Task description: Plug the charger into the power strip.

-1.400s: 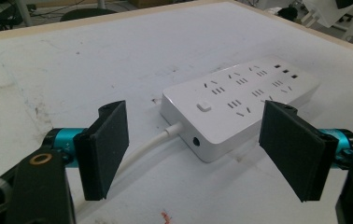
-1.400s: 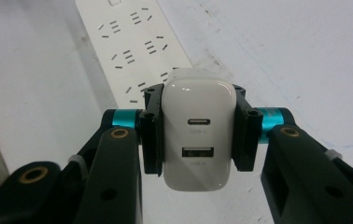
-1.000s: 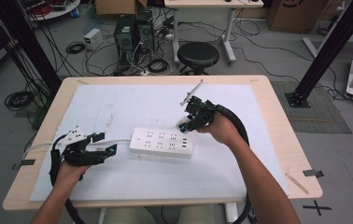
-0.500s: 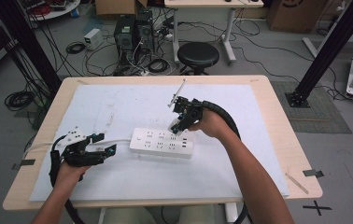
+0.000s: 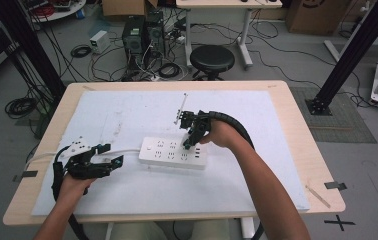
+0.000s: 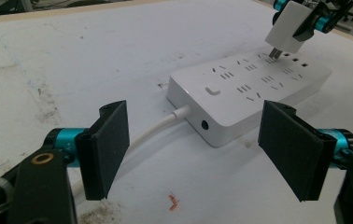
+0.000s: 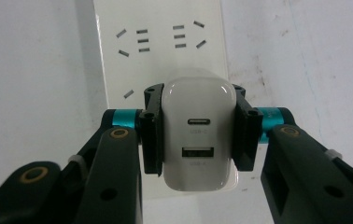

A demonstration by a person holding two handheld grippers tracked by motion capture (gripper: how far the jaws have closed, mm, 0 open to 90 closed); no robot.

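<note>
Right tool (image 7: pixel 195 135): jaws clamped on one white USB charger (image 7: pixel 198 140), prongs just above a socket of the one white power strip (image 5: pixel 173 152), mid-table (image 5: pixel 297 130). Left tool (image 6: pixel 198 149): jaws wide, holding nothing, low over the table, facing the strip's cord (image 6: pixel 153 128) end.

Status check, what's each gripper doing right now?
Right gripper shut on white charger, prongs just above power strip. Left gripper open, empty, near strip's cable. Nothing in the way.
</note>
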